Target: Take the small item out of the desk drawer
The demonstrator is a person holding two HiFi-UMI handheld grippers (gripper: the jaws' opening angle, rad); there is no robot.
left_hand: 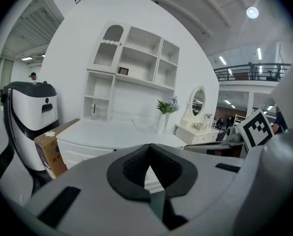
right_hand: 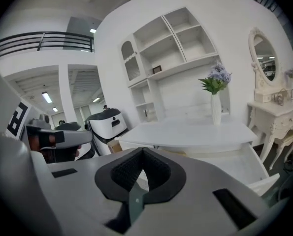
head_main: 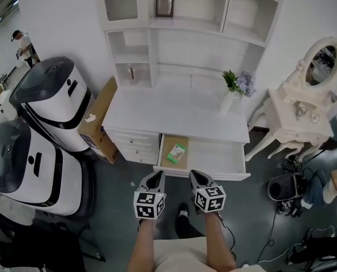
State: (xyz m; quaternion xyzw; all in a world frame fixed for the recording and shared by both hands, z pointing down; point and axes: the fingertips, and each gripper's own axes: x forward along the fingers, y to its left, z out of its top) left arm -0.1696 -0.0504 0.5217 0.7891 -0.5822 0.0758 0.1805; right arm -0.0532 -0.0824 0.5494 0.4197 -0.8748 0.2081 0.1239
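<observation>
The white desk has its wide drawer pulled open. In the drawer's left part a small green packet lies on a tan liner. My left gripper hovers just in front of the drawer's front edge, shut and holding nothing. My right gripper is beside it, also shut and holding nothing. In the left gripper view the pads meet in front of the desk, and the right gripper's marker cube shows at the right. In the right gripper view the pads are closed together, with the open drawer behind them.
Two white-and-black machines and a cardboard box stand left of the desk. A vase of flowers sits on the desktop's right end. A white dressing table with an oval mirror stands at the right, with cables and a person on the floor nearby.
</observation>
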